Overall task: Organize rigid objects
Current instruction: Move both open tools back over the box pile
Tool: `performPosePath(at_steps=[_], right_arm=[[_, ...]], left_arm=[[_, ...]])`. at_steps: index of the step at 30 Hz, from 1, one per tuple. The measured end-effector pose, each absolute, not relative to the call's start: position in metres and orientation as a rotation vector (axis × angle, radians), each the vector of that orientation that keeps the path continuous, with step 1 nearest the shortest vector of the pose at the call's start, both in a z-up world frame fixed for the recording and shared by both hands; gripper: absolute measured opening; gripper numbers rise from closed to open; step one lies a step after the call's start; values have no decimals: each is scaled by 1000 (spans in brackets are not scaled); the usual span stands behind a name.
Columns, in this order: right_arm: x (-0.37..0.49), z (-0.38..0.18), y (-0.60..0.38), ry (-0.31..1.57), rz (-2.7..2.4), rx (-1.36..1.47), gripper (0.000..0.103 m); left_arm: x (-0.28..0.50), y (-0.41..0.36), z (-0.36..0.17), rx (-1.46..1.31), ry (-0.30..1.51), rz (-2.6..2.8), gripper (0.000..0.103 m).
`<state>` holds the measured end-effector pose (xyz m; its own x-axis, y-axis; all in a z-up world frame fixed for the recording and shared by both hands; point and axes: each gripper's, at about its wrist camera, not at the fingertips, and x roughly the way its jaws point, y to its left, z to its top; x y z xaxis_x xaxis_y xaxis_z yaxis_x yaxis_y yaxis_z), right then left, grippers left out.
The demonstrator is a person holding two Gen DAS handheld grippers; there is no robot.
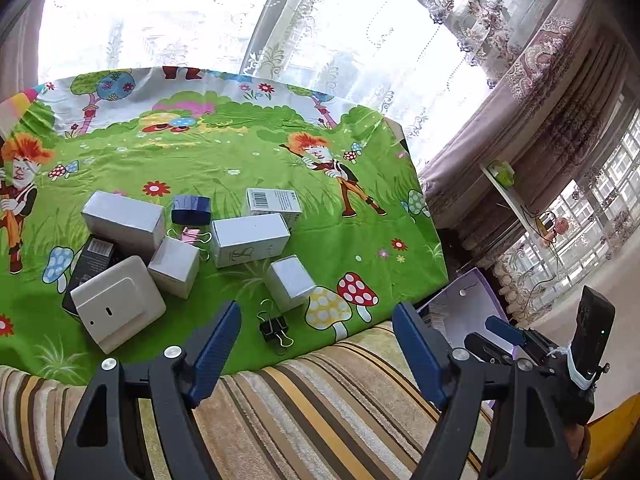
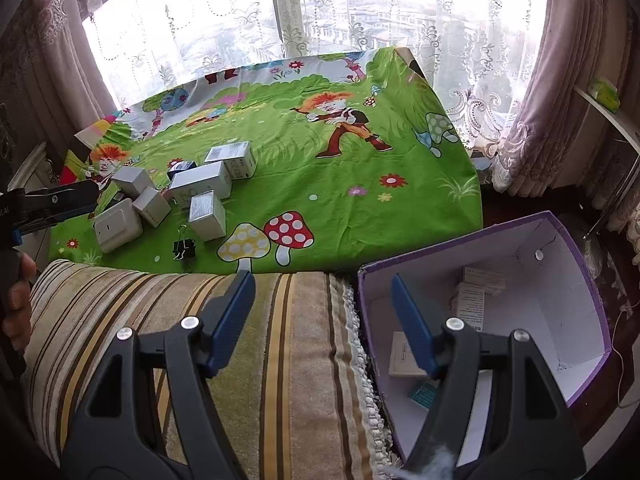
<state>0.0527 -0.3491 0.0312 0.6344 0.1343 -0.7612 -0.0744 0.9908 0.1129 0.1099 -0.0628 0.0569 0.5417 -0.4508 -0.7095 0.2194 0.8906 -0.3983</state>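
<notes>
Both tools are hanging released and gripping nothing: the left tool [image 1: 316, 344] is hovering over the striped cushion [image 1: 300, 408] at the near edge of the cloth-covered worktop [image 1: 248, 152], and the right tool [image 2: 322, 320] is straddling the cushion and the purple storage box [image 2: 576, 240], which is lying just right of it.

The small cartons are sitting in a loose cluster ahead and left of the left tool. Nearest is a small white carton [image 1: 290, 282], just ahead, standing on end with its long axis upright and tipping slightly. Beyond it the long white carton [image 1: 249, 240] is lying flat, its long axis running left to right across the tool's line. They are probably light, stiff cardboard that could dent under a hard squeeze, so taking each across its two flat, narrow faces looks best. A black binder clip [image 1: 274, 326] is lying close in front, small and hard, likely slippery.
</notes>
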Motion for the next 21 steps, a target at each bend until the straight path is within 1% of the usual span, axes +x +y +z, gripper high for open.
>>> performPosePath(at_steps=[2, 7, 12, 18, 20, 21], right_arm=[[60, 34, -341, 869, 135, 68, 74], [92, 46, -317, 821, 144, 66, 74], [126, 59, -286, 799, 188, 76, 74], [161, 53, -244, 823, 219, 40, 75], [170, 46, -232, 830, 223, 26, 75], [173, 41, -227, 835, 222, 24, 75]], left_arm=[[120, -44, 59, -283, 904, -355, 82], [149, -9, 68, -257, 867, -270, 86], [178, 18, 77, -170, 823, -187, 88], [210, 26, 70, -91, 857, -149, 91], [216, 23, 65, -72, 859, -147, 99], [217, 22, 62, -72, 855, -149, 101]])
